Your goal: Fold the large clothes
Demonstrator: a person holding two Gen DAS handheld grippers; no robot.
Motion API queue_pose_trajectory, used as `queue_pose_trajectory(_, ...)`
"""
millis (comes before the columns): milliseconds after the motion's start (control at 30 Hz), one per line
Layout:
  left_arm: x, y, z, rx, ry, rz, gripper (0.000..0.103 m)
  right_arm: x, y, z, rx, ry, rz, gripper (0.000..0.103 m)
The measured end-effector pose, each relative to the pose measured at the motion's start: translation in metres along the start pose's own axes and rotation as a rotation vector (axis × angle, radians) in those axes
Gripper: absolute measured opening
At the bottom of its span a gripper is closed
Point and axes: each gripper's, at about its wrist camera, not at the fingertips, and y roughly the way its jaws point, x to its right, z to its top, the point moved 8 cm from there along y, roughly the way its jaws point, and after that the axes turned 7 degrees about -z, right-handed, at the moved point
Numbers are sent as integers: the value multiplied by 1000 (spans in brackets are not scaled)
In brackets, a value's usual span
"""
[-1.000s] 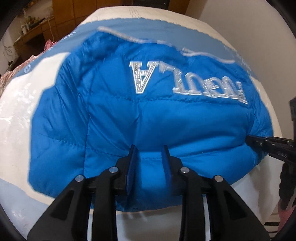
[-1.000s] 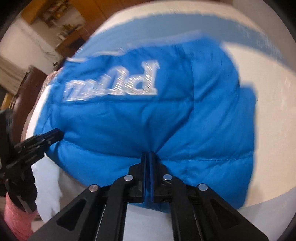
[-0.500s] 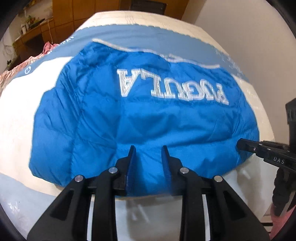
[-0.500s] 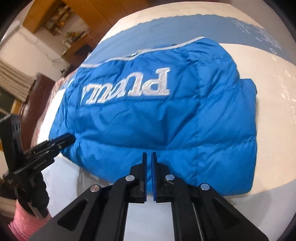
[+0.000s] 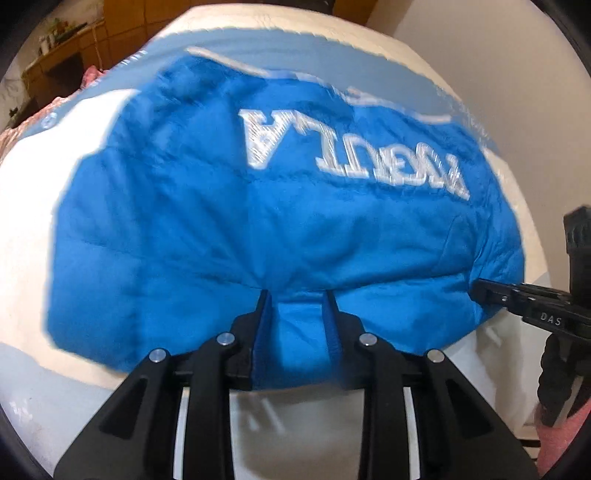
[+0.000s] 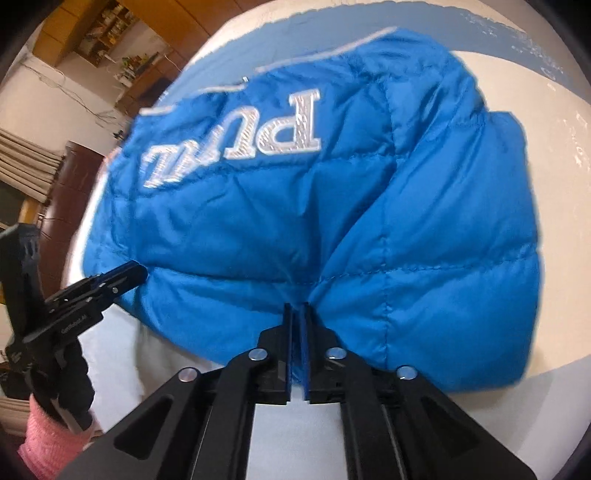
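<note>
While both tools pinch it, the jacket spreads ahead.

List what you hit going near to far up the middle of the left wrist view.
Left gripper fingers, closed on the near hem → blue puffer jacket → its white lettering → pale blue stripe of the bed cover → wooden cabinets.

One bright blue quilted puffer jacket with white embroidered lettering. One bed cover, cream with pale blue bands. Two black two-finger grippers: left gripper, right gripper. One black glove; one pink knitted sleeve cuff. Wooden cabinets: number unclear.
</note>
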Motion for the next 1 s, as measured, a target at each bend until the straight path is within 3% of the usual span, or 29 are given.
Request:
queue_pose_trajectory(33,-4,-14,4,30,2,8,33,3,-11,2,32,-5,-3,23)
queue_pose_trajectory(67,-10,-28,8,61,2,17,42,7,-23,5,66,-5,-2,31)
queue_pose_trajectory(100,-19,-42,13,90,1,35,50,14,-38,9,102,4,-1,33)
queue_pose_trajectory(267,-81,-74,27,133,-76,116,57,69,-75,26,180,94,-38,50)
queue_pose_trajectory(467,-133,-77,33,140,-183,132,64,104,-66,41,164,170,-20,58)
queue_pose_trajectory(733,-135,-58,42,121,-179,93,72,105,-40,52,120,205,59,78)
queue_pose_trajectory(1000,-145,-36,50,94,-198,59,84,109,-11,63,60,239,136,83)
